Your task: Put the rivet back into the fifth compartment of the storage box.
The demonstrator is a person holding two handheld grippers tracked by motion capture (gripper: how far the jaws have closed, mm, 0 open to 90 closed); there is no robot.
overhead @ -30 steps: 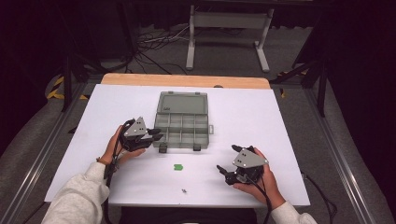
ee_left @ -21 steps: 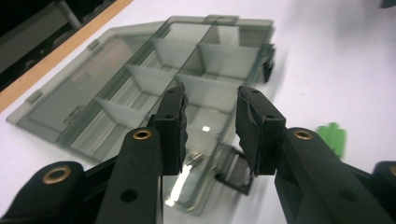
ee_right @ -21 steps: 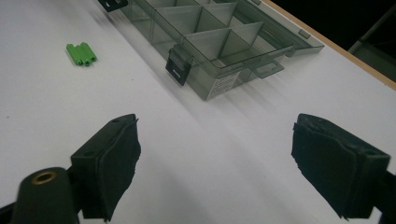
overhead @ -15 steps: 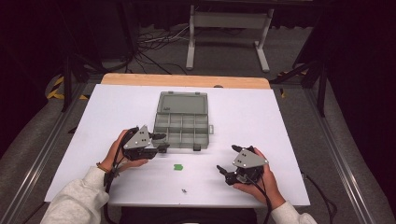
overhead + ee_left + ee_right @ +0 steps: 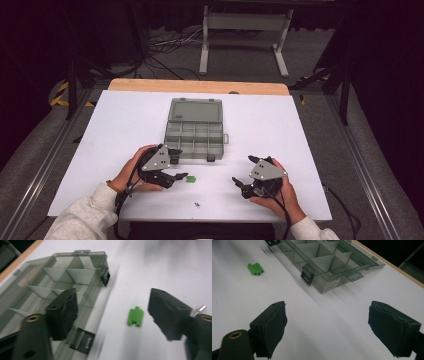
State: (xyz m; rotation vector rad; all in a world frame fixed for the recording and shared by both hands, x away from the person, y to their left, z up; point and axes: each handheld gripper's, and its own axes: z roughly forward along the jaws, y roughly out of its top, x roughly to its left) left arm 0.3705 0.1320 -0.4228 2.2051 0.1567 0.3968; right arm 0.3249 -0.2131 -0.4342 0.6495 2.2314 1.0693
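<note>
The left gripper (image 5: 181, 164), jaws just spread apart and empty, sits beside the small green ribbed plastic piece (image 5: 190, 178) at its four o'clock. At the piece's twelve o'clock lies the open clear-grey plastic compartment box (image 5: 195, 129); the right gripper (image 5: 243, 176) rests with jaws apart, empty.

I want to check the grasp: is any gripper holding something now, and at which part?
Nothing is held. The left gripper has just been opening its jaws; the green piece lies untouched between them. The right gripper is open.
</note>
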